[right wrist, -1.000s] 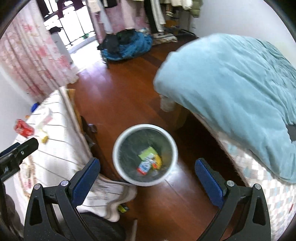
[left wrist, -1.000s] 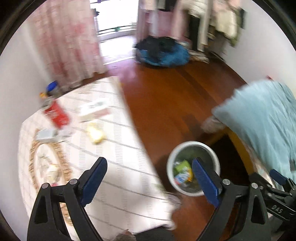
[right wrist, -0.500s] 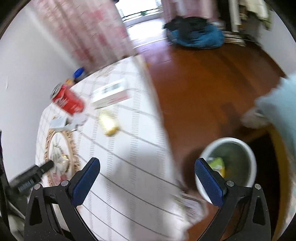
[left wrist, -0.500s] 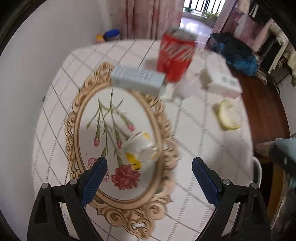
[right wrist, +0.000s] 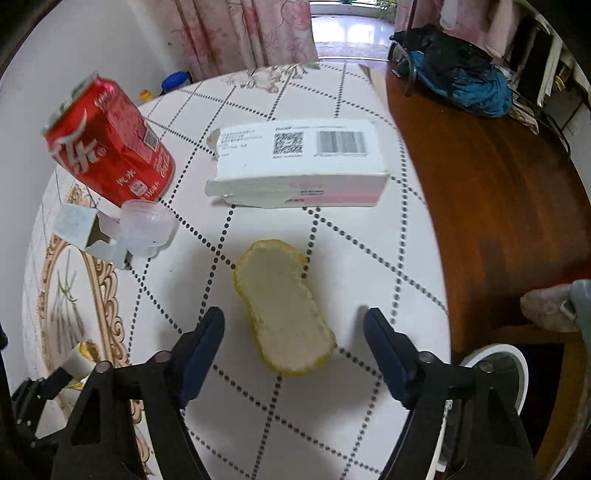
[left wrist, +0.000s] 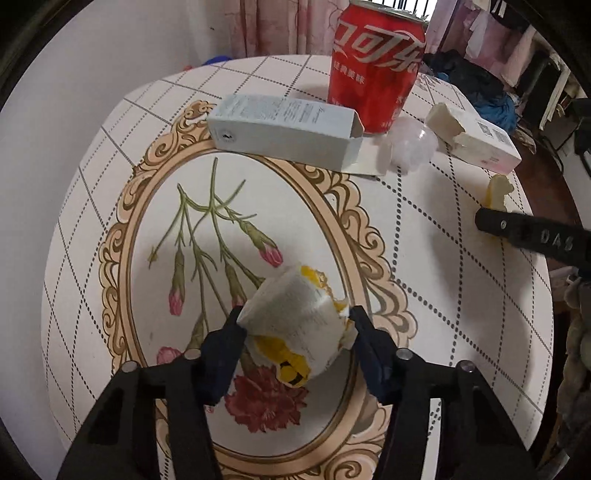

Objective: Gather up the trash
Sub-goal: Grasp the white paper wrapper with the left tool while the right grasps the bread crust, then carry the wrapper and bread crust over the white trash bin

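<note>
My left gripper point(left wrist: 295, 317) points down at the table, its jaws closing, and both pads touch a crumpled white and yellow wrapper point(left wrist: 299, 325) lying on the flower picture of the tablecloth point(left wrist: 443, 295). My right gripper point(right wrist: 293, 321) hovers over a yellow peel point(right wrist: 284, 310); its jaws are closing, with the peel between them and gaps on both sides. A red cola can point(left wrist: 375, 70) stands at the far side, beside a grey-white carton point(left wrist: 284, 129), a clear plastic cup point(left wrist: 413, 144) and a white and pink box point(right wrist: 299, 162).
A white-rimmed bin point(right wrist: 513, 365) stands on the wooden floor point(right wrist: 498, 192) just past the table's right edge. A wall and pink curtains point(right wrist: 236, 33) close off the far side. A pile of dark and blue clothes point(right wrist: 461, 74) lies on the floor further back.
Both grippers swung from above the bin and floor to low over the table. The left jaws narrowed onto the wrapper. The right jaws narrowed around the peel.
</note>
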`<state>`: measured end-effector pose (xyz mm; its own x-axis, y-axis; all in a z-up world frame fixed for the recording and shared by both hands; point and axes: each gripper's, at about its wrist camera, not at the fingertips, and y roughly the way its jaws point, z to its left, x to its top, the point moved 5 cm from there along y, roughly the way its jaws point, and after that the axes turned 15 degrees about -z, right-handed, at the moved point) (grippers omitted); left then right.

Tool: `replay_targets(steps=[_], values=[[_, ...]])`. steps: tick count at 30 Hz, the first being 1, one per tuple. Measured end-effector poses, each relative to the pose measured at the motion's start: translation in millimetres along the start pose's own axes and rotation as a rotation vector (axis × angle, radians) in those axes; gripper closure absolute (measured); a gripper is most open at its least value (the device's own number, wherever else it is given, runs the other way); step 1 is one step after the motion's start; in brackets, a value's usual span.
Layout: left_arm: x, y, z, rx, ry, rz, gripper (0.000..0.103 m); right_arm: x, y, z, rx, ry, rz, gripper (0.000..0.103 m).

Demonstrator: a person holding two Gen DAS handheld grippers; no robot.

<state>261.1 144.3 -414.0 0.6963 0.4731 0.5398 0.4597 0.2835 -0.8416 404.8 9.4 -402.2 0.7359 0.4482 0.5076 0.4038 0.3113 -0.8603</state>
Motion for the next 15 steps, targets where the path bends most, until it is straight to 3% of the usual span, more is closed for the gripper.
replay_targets(steps=[5,7,9,15], values=[[-3.2,1.5,-2.2,-0.005,0.010,-0.011,0.052,-2.6,0.6,3.5,-0.045,-0.049,-0.022,0.031],[-2.1,-0.8,0.3,-0.007,0.005,-0.012,0.053,-1.0,-1.4,2.1,-0.048,-0.046,-0.033,0.040],[-0.7,-2.2,0.4,-0.012,-0.004,-0.012,0.056,2.1,-3.6,1.2,-0.049,-0.048,-0.045,0.061],[6.5,-8.5,3.1,0.000,0.004,-0.025,0.059,3.5,-6.5,3.8,-0.053,-0.071,-0.050,0.065]])
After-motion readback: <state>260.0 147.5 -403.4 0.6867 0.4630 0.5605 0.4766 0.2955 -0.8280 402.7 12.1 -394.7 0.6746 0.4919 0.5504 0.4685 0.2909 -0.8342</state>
